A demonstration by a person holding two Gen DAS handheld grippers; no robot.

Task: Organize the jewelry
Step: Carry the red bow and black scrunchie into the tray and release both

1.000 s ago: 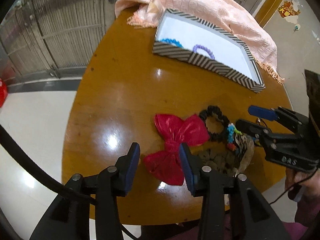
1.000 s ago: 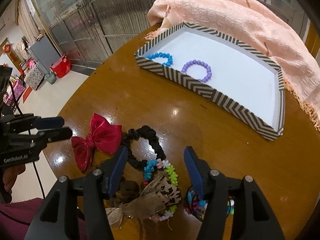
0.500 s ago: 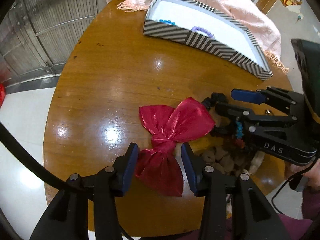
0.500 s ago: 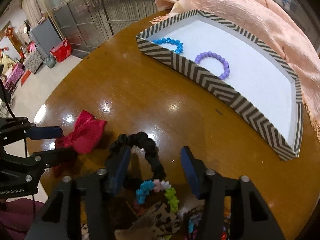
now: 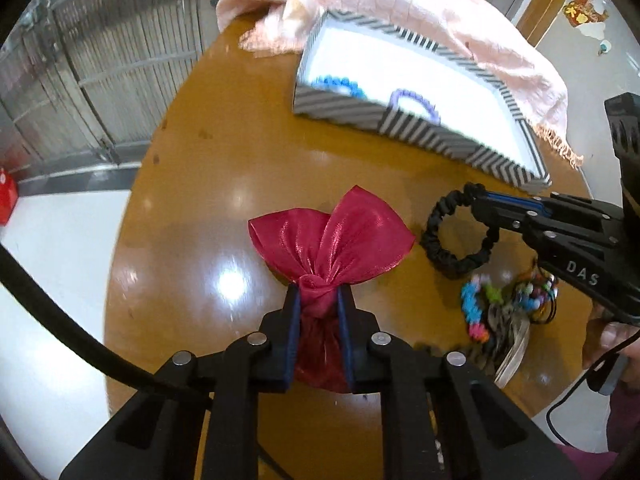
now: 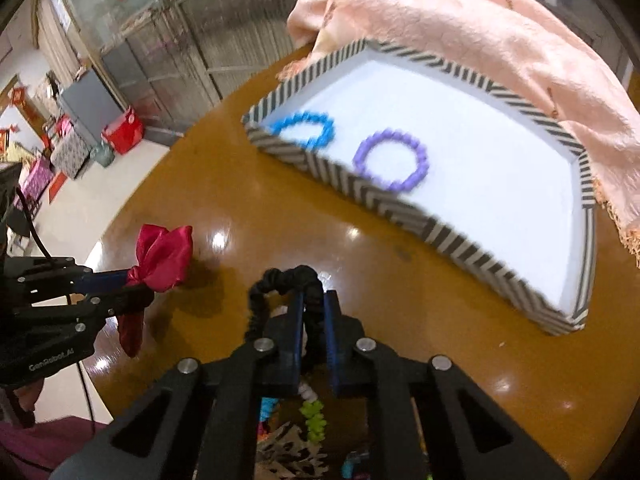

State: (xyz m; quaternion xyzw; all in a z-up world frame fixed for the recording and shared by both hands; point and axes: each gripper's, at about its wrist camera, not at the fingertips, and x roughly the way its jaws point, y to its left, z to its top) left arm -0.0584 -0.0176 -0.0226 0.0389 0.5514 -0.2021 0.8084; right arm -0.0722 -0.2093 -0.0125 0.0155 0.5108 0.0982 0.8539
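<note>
Two bead bracelets lie in the striped cardboard tray (image 6: 400, 204), upper right; left tongs (image 5: 318, 300) pinch the red satin bow (image 5: 332, 240), right tongs (image 6: 312, 300) are closing on the black fabric scrunchie (image 6: 276, 280); a pile (image 5: 504, 308) remains lower right.

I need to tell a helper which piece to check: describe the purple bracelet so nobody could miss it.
Find the striped tray on the round wooden table, in front of the pink cloth. On its white floor lie two bead rings; the purple bracelet is the one further from the corner, beside the blue bracelet.

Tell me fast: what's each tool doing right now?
Left tool: shut on the red bow.
Right tool: jaws closing, pads already gripping the black scrunchie.
</note>
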